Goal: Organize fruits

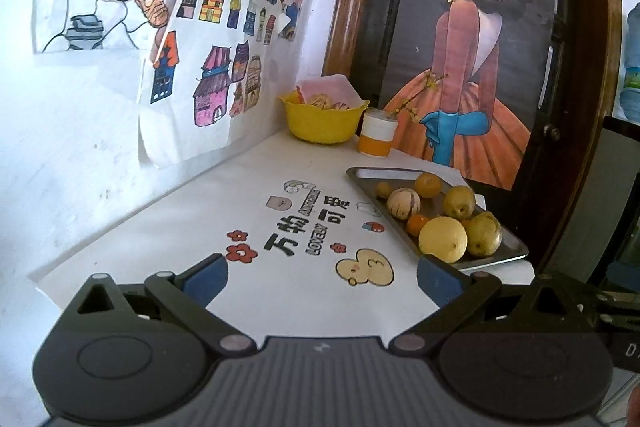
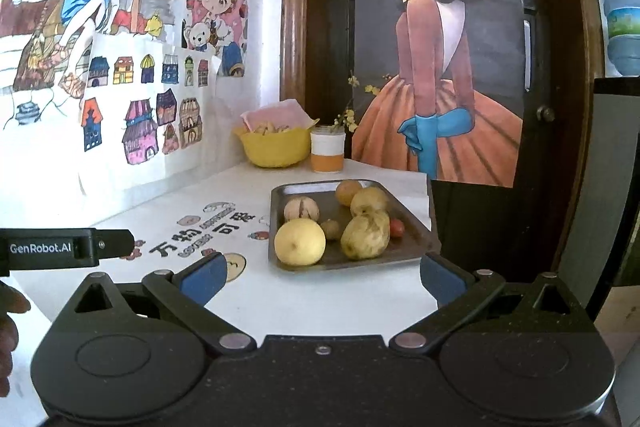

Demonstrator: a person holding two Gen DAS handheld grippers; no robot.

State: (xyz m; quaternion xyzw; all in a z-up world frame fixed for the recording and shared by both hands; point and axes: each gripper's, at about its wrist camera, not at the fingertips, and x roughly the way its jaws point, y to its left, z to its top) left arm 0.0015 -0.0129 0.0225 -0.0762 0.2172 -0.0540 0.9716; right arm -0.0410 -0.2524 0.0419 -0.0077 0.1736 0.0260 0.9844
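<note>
A metal tray (image 1: pixel 360 174) (image 2: pixel 412 223) on the white table holds several fruits: a big yellow one (image 1: pixel 442 239) (image 2: pixel 300 241), a greenish pear (image 2: pixel 365 235), a pale striped round fruit (image 1: pixel 403 203) (image 2: pixel 301 209), and small orange ones. My left gripper (image 1: pixel 323 277) is open with nothing between its fingers, hovering over the printed table cover, left of the tray. My right gripper (image 2: pixel 322 277) is open and holds nothing, just in front of the tray's near edge.
A yellow bowl (image 1: pixel 324 123) (image 2: pixel 276 149) with snacks and a pink packet sits in the back corner beside an orange-and-white cup (image 1: pixel 377 133) (image 2: pixel 327 149) with a flower sprig. Drawings cover the left wall. A dark wooden-framed poster (image 2: pixel 436 67) stands behind the tray. The left gripper's body (image 2: pixel 60 249) shows at left.
</note>
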